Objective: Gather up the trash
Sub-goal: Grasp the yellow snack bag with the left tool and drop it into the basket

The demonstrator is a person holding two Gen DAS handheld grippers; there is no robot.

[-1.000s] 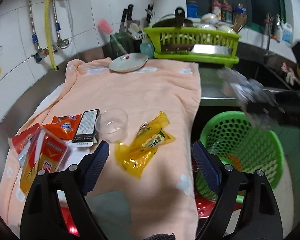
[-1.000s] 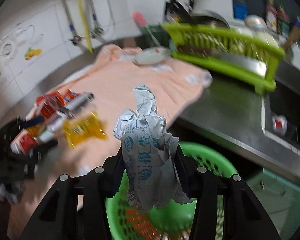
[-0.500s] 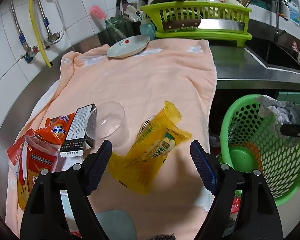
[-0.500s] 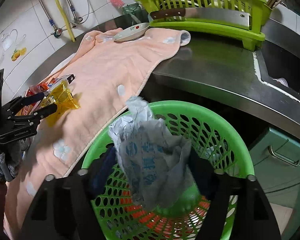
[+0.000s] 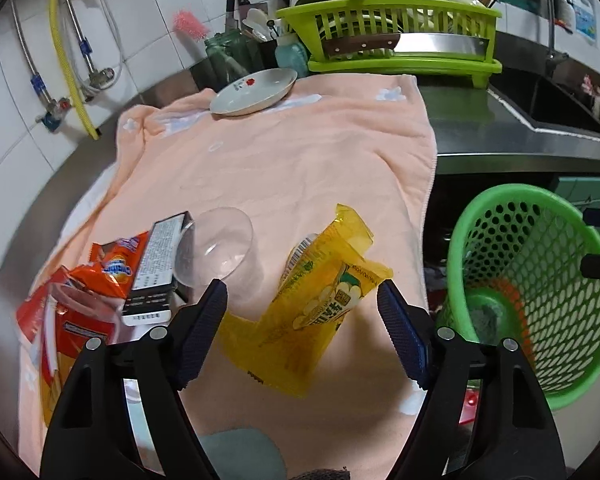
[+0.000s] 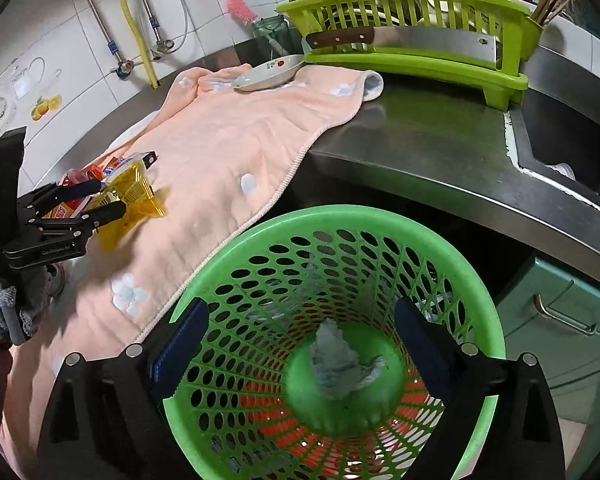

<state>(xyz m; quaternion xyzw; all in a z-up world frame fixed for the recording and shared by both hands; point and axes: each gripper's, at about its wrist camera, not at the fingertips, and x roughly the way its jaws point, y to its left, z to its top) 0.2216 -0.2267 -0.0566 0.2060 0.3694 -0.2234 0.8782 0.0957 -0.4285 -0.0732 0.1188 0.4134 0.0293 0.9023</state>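
Note:
A yellow snack wrapper (image 5: 320, 300) lies on the peach towel (image 5: 284, 160); my left gripper (image 5: 302, 320) is open, its jaws either side of the wrapper, just above it. To its left lie a clear plastic cup (image 5: 216, 248), a black-and-white box (image 5: 156, 268) and orange and red wrappers (image 5: 112, 268). My right gripper (image 6: 300, 344) is open and empty over the green mesh basket (image 6: 340, 224). A crumpled grey wrapper (image 6: 340, 364) lies on the basket's bottom. The basket also shows in the left wrist view (image 5: 540, 280), below the counter edge.
A white plate (image 5: 252, 90) sits at the towel's far end. A lime dish rack (image 5: 396, 36) with a cleaver stands behind it, with a sink (image 5: 560, 100) to the right. A green cabinet (image 6: 560, 320) stands beside the basket.
My right gripper opened over the basket and the crumpled grey wrapper dropped to the bottom. My left gripper moved forward and down to the yellow wrapper.

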